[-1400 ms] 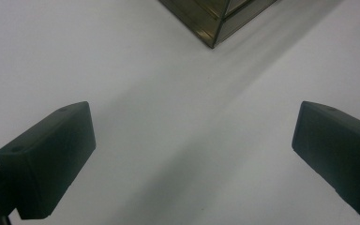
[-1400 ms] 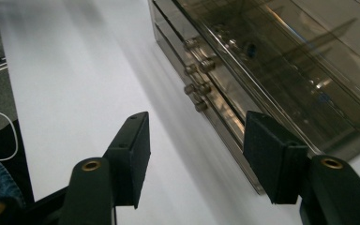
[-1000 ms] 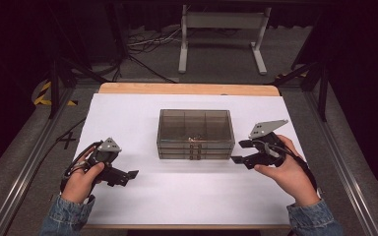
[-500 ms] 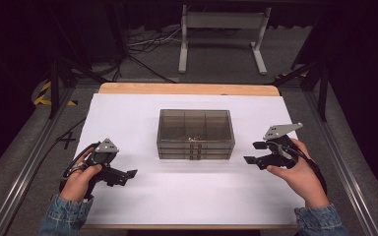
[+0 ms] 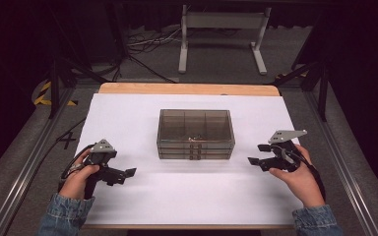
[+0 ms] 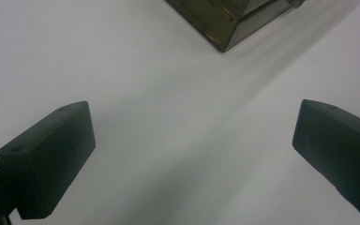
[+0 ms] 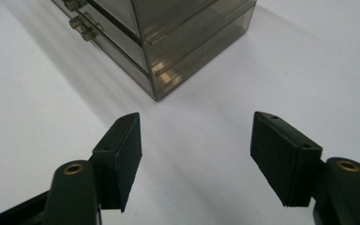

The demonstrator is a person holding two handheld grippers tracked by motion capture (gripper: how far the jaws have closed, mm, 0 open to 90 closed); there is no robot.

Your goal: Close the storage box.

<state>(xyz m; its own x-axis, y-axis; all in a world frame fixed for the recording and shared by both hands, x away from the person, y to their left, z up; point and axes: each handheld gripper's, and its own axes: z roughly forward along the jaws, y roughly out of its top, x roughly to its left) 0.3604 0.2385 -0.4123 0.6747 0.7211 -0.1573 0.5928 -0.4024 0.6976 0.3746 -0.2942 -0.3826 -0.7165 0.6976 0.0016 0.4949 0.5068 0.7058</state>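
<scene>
A smoky transparent box of small drawers (image 5: 196, 134) stands in the middle of the white table top (image 5: 142, 113), its drawer fronts and little knobs (image 7: 77, 22) facing the person. My left gripper (image 5: 129, 172) rests low at the front left, held in a hand, open and empty, pointing right; its own view catches the box's near corner (image 6: 225, 26). My right gripper (image 5: 257, 155) is held at the front right of the box, open and empty, jaws pointing left toward the box's corner (image 7: 155, 79).
A wooden strip (image 5: 187, 89) edges the table's far side. Metal rails (image 5: 24, 172) run along both sides. Beyond the table stand a grey metal frame (image 5: 221, 34) and cables on the floor. White surface lies free all round the box.
My right gripper has drawn away to the right from the box's front right corner. The left gripper has barely moved.
</scene>
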